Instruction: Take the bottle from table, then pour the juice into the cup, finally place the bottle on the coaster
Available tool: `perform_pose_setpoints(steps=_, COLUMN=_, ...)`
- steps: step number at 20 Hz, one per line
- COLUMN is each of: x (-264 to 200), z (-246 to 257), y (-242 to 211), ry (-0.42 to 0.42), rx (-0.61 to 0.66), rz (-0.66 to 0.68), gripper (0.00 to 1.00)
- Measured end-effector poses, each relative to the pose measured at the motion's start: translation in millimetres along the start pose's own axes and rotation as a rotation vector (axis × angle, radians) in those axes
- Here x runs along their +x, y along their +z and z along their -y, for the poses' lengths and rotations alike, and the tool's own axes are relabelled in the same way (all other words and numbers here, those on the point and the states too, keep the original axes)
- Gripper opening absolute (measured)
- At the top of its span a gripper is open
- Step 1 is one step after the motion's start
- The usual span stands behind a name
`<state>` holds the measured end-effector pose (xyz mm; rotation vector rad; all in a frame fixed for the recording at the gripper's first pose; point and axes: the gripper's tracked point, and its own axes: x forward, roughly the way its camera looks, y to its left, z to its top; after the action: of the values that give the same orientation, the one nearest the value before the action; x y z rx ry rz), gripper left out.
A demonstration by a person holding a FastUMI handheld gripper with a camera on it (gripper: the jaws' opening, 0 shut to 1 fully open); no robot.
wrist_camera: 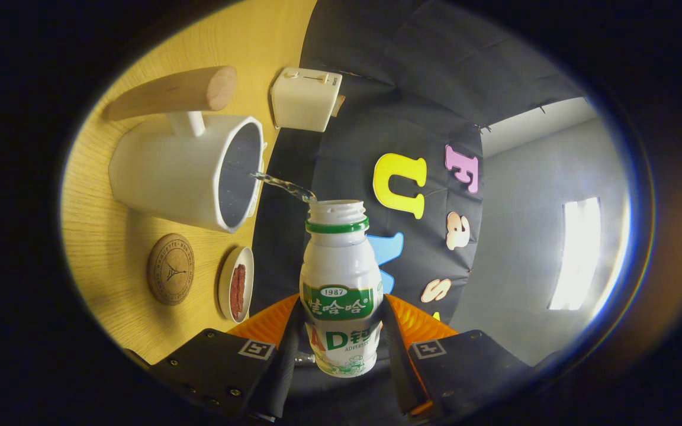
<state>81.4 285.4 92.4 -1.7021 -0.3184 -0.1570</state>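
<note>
White plastic fills the middle of the gripper view: the bottle [340, 290], uncapped, green ring round its neck and a green band on its label, sits clamped between the two fingers of the gripper [341, 340]. Both fingers press on its lower body, one on each side, so the jaws are closed down to the width of the bottle and no further. The whole scene is rolled over on its side, the wooden table [110, 242] standing like a wall beside the bottle, so the bottle is tipped hard over. And there it goes: a thin clear stream of juice [282, 186] arcs out of the open mouth and across to the cup [187, 177], landing at the near lip of its dark opening. The cup is white, with a pale wooden handle [175, 92] sticking out from its side, and it stands on the table just beyond the bottle's mouth, apart from it; only the stream bridges the gap. Beside the cup, nearer the fingers, lies a round cork-coloured coaster [170, 269] with a dark stamped design, flat on the table and bare. Just next to it sits a small pale dish [236, 283] holding something red-brown. Past the cup, at the table's far edge against the black cloth, stands a cream-coloured toaster [305, 97].
</note>
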Motion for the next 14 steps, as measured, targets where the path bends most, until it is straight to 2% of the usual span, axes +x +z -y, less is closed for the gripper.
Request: perform_pose_setpoints(steps=14, x=0, z=15, y=3, ry=-0.039, rx=-0.059, rz=0.020, gripper=0.69)
